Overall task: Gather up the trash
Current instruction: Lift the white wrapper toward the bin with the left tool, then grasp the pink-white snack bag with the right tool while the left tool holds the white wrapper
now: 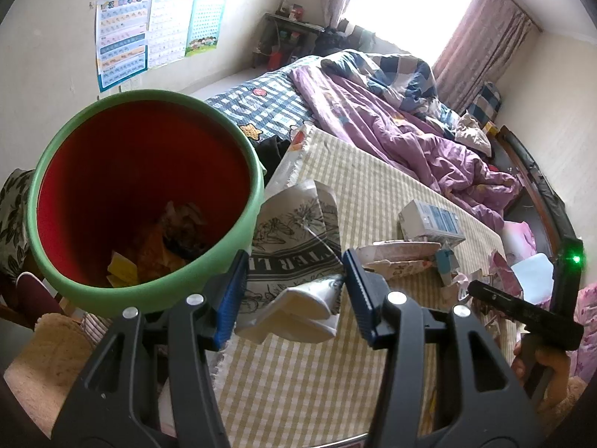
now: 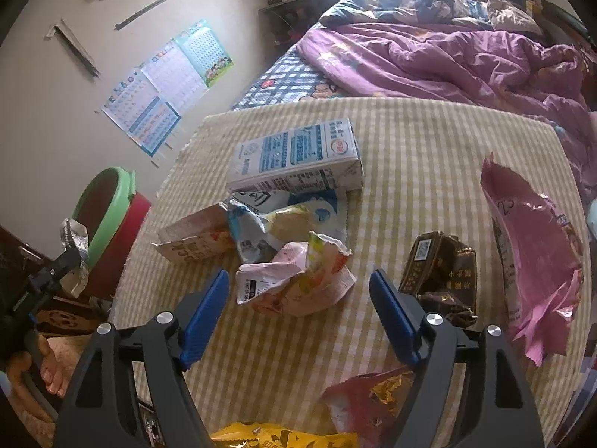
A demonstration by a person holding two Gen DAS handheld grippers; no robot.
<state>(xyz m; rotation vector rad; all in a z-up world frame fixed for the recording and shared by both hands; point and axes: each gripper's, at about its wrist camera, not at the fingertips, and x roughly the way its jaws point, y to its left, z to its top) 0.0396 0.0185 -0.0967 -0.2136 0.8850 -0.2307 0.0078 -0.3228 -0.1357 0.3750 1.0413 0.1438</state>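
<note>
My left gripper (image 1: 294,291) holds a crumpled white printed bag (image 1: 298,246) between its blue pads, beside the rim of the green-rimmed red bin (image 1: 145,201); it also shows in the right wrist view (image 2: 72,257). The bin (image 2: 112,220) holds wrappers at its bottom. My right gripper (image 2: 298,310) is open just above the checked cloth (image 2: 429,156), with a crumpled pink-and-yellow wrapper (image 2: 298,283) between its fingertips. A blue-white milk carton (image 2: 298,156), a blue-white pouch (image 2: 276,220), a brown wrapper (image 2: 440,272) and a pink bag (image 2: 533,254) lie around it.
A flat printed box (image 2: 194,242) lies left of the pouch. A red-gold wrapper (image 2: 373,399) and a yellow one (image 2: 283,438) lie at the near edge. Behind is a bed with a purple quilt (image 2: 447,56). Posters (image 1: 149,33) hang on the wall.
</note>
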